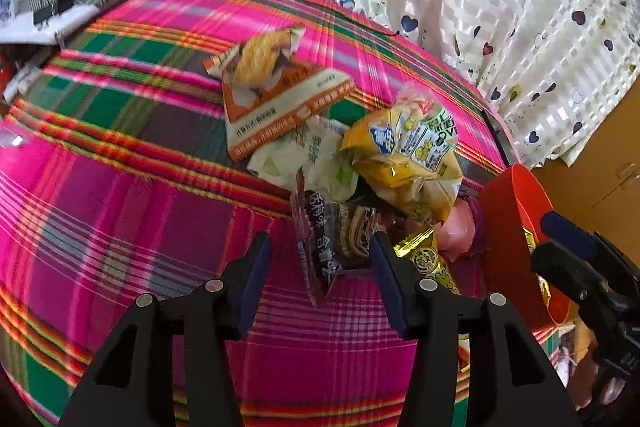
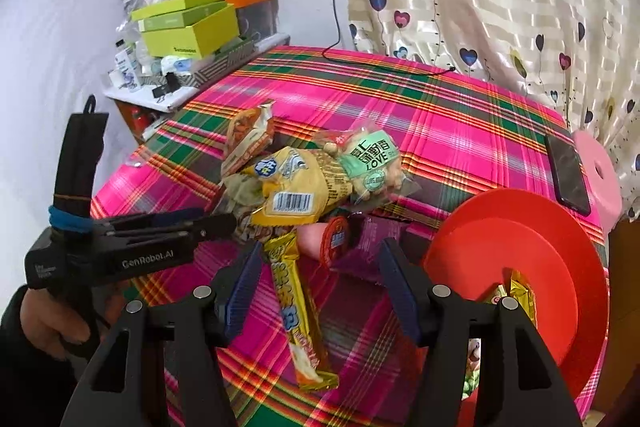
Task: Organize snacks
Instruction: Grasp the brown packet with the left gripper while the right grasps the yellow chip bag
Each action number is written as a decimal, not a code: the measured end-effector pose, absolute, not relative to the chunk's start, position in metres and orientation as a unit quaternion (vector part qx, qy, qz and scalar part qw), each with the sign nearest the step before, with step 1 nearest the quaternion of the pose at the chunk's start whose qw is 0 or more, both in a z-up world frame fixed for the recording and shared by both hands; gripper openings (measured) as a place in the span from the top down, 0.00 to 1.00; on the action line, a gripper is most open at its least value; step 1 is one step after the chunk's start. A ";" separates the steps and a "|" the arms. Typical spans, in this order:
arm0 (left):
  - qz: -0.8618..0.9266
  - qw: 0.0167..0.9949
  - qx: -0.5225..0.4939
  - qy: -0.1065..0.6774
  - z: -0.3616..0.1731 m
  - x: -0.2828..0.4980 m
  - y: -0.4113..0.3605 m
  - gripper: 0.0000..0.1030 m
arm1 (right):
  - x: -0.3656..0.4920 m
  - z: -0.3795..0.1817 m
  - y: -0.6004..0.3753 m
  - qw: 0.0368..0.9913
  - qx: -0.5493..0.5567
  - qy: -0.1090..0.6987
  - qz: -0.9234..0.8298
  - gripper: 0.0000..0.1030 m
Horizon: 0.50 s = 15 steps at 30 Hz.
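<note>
A: How many snacks are out on the plaid tablecloth [image 2: 460, 115]?

B: One heap near the middle. I count about eight loose packets: one orange-and-white noodle packet [image 1: 276, 95] at the far side, one pale green packet [image 1: 308, 159], one big yellow bag [image 2: 296, 187], one clear bag of nuts with a green label [image 2: 370, 163], one dark plum packet [image 1: 320, 247], one long yellow bar [image 2: 298, 311] nearest the camera, one round red-lidded snack [image 2: 334, 239] and one purple packet [image 2: 370, 239]. Some underneath are too hidden to count.

A: Containers?

B: One red bowl [image 2: 560, 247] at the near right edge, tilted, with at least two wrappers inside.

A: And the grippers?

B: Two. The left gripper [image 1: 316, 281] has its fingers spread, straddling the plum packet's near end without pinching it. The right gripper [image 2: 316, 287] is spread too, over the yellow bar, gripping nothing.

A: Anything else?

B: One black phone [image 2: 568, 171] at the far right, and two lime-green boxes [image 2: 188, 27] stacked on the far-left shelf.
</note>
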<state>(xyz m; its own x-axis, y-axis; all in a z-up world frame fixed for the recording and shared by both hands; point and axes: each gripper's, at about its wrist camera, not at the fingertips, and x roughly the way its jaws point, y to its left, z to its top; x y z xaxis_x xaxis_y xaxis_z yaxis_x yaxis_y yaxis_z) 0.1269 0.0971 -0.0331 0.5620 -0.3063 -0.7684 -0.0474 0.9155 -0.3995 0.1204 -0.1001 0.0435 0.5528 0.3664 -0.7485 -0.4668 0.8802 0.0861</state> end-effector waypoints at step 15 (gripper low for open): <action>-0.108 0.864 -0.193 0.453 -0.036 0.130 0.096 0.68 | 0.188 0.021 -0.065 0.852 -0.053 0.458 0.248 0.42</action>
